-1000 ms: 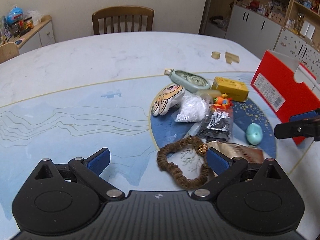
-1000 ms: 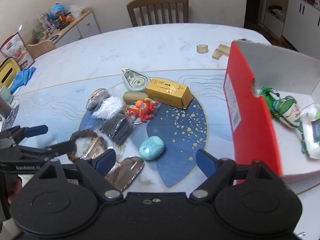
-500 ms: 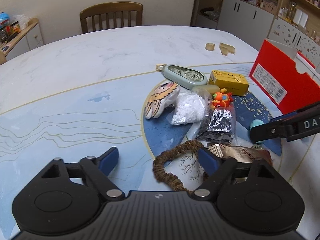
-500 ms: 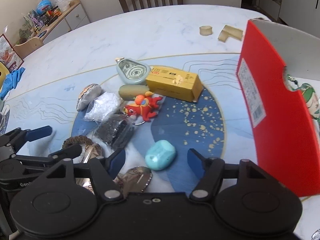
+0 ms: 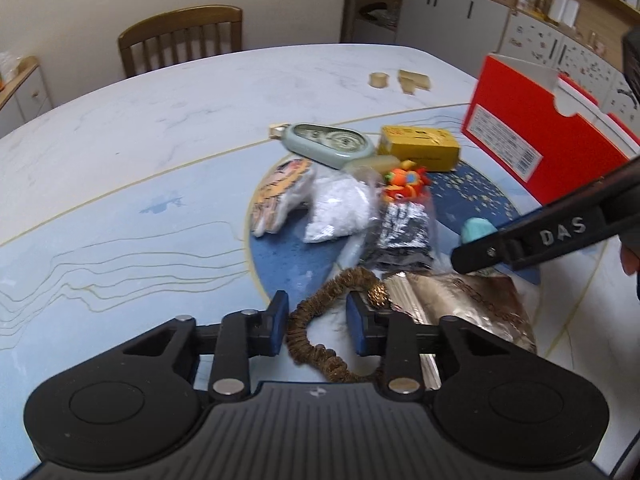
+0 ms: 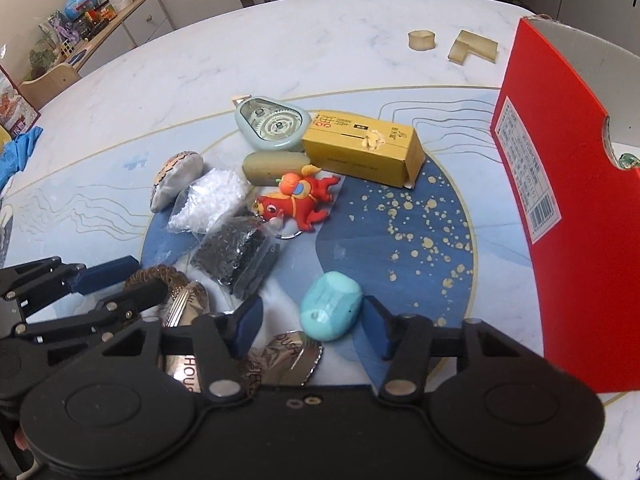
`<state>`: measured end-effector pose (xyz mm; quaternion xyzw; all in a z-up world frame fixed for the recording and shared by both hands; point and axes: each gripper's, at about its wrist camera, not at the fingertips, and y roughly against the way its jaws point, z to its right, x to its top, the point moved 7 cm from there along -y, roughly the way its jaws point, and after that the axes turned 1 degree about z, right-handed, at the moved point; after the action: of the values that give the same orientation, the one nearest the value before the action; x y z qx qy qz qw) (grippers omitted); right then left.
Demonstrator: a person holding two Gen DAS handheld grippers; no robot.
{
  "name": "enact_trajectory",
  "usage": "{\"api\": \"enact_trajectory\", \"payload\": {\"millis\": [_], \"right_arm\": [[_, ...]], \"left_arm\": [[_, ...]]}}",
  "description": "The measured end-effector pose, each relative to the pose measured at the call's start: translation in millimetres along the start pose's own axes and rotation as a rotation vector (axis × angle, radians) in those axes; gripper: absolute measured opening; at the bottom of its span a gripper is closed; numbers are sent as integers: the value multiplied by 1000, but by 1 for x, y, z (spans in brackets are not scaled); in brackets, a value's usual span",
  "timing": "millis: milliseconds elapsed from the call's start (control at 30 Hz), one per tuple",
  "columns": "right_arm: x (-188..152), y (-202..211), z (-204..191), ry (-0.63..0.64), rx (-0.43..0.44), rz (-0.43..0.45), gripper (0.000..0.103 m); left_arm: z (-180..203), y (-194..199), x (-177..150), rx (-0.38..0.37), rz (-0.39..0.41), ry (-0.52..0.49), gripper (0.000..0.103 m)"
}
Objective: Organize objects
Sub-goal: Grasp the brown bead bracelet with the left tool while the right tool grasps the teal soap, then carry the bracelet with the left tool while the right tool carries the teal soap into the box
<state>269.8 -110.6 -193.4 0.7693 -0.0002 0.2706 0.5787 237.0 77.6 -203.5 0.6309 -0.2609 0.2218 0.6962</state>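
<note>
Red box (image 6: pixel 568 216) | upright on table (image 6: pixel 280 40) | green toy (image 6: pixel 628 159) inside

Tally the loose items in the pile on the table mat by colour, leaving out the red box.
Brown: 1, scrunchie
Turquoise: 1, lump
Yellow: 1, carton
Red-orange: 1, toy
White: 1, bead bag
Black: 1, bead bag
Pale green: 1, gear case
Olive: 1, oval
Silver: 1, foil pouch
Patterned: 1, plush
Total: 10
</note>
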Motion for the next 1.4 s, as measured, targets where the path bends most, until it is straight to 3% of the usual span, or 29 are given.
{"api": "enact_trajectory", "payload": {"millis": [133, 533, 967, 1400], "right_arm": [[0, 1, 2, -9, 2, -2, 34], [-2, 22, 2, 23, 21, 40, 33], [-5, 83, 7, 81, 84, 89, 33], [8, 155, 66, 96, 84, 192, 33]], "left_arm": [[1, 1, -2, 0, 2, 6, 15], [-3, 20, -2, -36, 22, 98, 9], [14, 77, 33, -96, 105, 140, 9], [72, 112, 85, -124, 153, 97, 9]]}}
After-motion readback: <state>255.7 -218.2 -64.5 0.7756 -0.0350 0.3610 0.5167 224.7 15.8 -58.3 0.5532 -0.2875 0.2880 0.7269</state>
